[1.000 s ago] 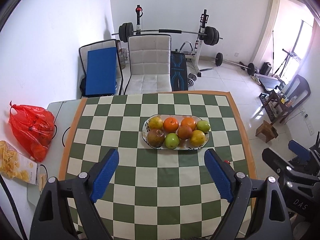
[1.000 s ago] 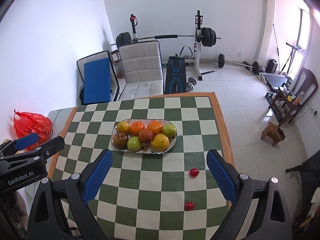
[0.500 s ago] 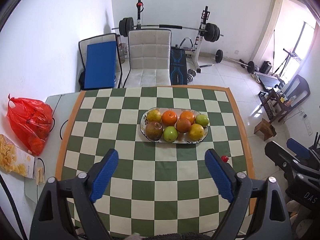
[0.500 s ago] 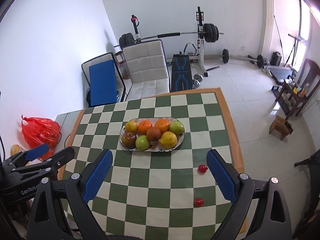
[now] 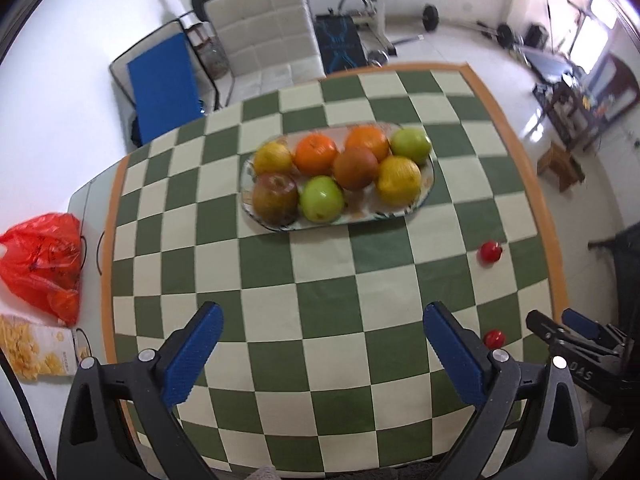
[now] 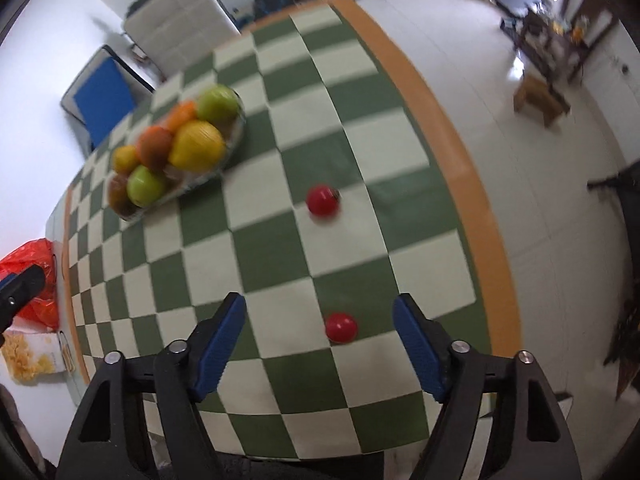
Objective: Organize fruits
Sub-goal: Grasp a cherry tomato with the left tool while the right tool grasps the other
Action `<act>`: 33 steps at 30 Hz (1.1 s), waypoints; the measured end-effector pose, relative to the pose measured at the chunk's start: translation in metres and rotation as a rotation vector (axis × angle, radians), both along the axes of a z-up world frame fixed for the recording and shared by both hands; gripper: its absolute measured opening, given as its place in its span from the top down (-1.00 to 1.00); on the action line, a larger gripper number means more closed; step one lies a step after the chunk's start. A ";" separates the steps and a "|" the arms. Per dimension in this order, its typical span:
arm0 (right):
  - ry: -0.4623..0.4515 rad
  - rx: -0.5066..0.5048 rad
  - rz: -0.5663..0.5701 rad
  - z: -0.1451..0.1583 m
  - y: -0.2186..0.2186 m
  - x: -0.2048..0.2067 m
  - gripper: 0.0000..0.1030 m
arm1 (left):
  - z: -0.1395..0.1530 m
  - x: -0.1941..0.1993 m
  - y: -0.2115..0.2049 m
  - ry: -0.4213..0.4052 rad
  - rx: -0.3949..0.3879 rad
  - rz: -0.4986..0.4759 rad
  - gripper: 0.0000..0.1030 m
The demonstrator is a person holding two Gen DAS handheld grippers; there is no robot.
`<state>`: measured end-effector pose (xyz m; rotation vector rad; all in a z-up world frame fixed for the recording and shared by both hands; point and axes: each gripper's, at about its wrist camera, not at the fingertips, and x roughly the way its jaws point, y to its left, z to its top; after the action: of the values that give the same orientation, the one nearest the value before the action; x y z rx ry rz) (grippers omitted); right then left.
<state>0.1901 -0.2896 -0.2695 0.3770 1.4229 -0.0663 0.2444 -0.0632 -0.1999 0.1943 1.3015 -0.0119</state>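
Both grippers [image 5: 322, 354] [image 6: 320, 344] wide apart (empty).

The table [image 5: 520, 184] wears a matt cloth of green and cream checks with an orange border, smooth apart from faint creases. The platter [image 5: 430, 178] looks like glazed ceramic with a painted rim. The two small red fruits [image 6: 323, 200] [image 6: 341, 327] have glossy, smooth skins; the yellow citrus [image 6: 197, 146] is finely dimpled, the green apple [image 5: 322, 198] waxy. Both grippers, left [image 5: 322, 354] and right [image 6: 319, 346], are matt black plastic with ridged blue rubbery pads [image 5: 191, 354] and shiny metal pins. The red bag [image 5: 40, 260] is thin, crinkled plastic. The floor [image 6: 568, 184] is glossy tile.
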 end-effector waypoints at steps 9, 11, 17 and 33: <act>0.159 0.075 0.004 -0.094 -0.003 -0.014 -0.05 | -0.079 0.025 -0.063 0.157 0.096 -0.145 -0.99; 0.165 0.081 0.020 -0.103 -0.001 -0.013 0.16 | -0.090 0.029 -0.074 0.181 0.104 -0.167 -0.99; 0.144 0.084 0.050 -0.108 0.001 -0.015 0.35 | -0.110 0.044 -0.102 0.251 0.056 -0.196 -0.99; 0.125 0.051 -0.106 -0.093 -0.069 -0.006 0.35 | -0.171 0.075 -0.196 0.381 -0.065 -0.334 0.04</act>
<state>0.1842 -0.3584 -0.3622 0.4971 1.5298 -0.1418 0.3192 -0.2591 -0.3708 0.3641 1.6314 -0.3913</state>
